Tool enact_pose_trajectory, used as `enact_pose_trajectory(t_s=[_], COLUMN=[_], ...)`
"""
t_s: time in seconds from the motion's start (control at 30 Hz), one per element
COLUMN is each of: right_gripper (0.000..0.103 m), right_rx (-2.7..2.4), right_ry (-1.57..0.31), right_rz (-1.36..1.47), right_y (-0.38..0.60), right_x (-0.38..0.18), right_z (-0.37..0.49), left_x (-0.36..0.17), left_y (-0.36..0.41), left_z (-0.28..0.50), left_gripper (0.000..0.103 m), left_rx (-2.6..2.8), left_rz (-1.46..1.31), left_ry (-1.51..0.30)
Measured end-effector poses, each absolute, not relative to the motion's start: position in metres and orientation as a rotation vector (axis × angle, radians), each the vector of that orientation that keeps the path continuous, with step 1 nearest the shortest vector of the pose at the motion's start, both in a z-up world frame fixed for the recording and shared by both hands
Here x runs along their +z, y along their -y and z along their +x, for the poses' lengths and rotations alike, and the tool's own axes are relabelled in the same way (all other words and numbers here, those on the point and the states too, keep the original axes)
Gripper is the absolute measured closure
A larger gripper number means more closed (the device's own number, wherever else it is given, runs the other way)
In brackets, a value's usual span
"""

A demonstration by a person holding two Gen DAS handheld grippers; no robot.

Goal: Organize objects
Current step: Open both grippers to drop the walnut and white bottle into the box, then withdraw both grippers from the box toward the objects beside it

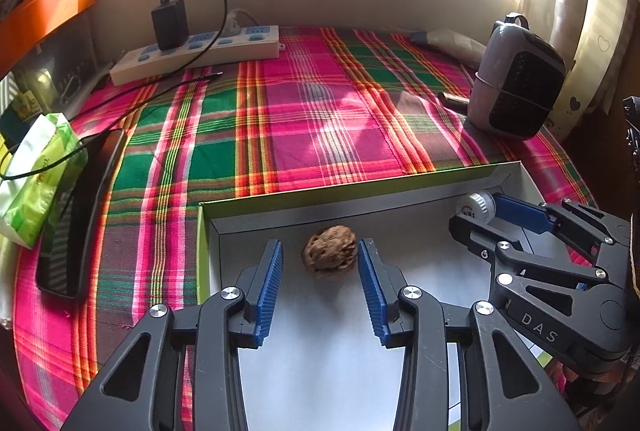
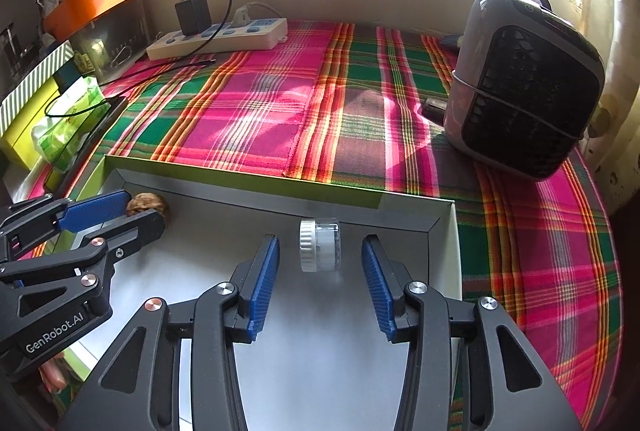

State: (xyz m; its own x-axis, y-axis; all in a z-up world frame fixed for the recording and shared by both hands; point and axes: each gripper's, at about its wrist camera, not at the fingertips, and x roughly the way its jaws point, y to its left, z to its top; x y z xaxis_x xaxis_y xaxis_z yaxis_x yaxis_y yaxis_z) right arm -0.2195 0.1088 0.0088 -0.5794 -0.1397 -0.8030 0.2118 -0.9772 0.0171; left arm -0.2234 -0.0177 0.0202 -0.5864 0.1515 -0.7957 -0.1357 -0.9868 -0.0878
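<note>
Walnut [image 1: 329, 249] resting on the white floor of the shallow box [image 1: 440, 185], dead centre between the blue fingers [image 1: 269, 287] of the left gripper [image 1: 320, 259]; fingers spread wide, a clear gap on each side, pads not touching the shell. Roughly round, so no long axis to line up with; lying straight ahead of the fingertips, near the left corner of the box's far wall.

Further right, small clear jar with a ribbed white lid [image 2: 320, 245] lying on its side, lid end toward the left, long axis running across the span of the fingers. Placed between and just ahead of the tips of the right gripper [image 2: 320, 257], close to the far wall; fingers [image 2: 378, 287] parted at a moderate width, both pads clear of the jar, nothing held.

Each gripper nearer to its own item, both items already inside the box, well apart from each other. Judged: both items set down, straight withdrawal backward along the fingers needed to leave them undisturbed; jar likely to roll if nudged.

Beyond the box, plaid cloth [image 1: 320, 111] over the tabletop.
</note>
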Motion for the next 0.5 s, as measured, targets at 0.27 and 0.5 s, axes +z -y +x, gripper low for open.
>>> enact_pose_trajectory(t_s=[0.27, 0.5], right_gripper=[0.054, 0.053], right_rx=[-2.653, -2.673], right_ry=[-0.112, -0.093], right_rz=[1.295, 1.268], right_y=[-0.111, -0.116], right_x=[0.019, 0.028], right_z=[-0.206, -0.189], left_x=[0.032, 0.043], left_y=[0.022, 0.025], left_z=[-0.208, -0.19], left_gripper=[0.065, 0.065], left_rx=[2.691, 2.713], left_rz=[-1.297, -1.257], left_ry=[0.048, 0.055])
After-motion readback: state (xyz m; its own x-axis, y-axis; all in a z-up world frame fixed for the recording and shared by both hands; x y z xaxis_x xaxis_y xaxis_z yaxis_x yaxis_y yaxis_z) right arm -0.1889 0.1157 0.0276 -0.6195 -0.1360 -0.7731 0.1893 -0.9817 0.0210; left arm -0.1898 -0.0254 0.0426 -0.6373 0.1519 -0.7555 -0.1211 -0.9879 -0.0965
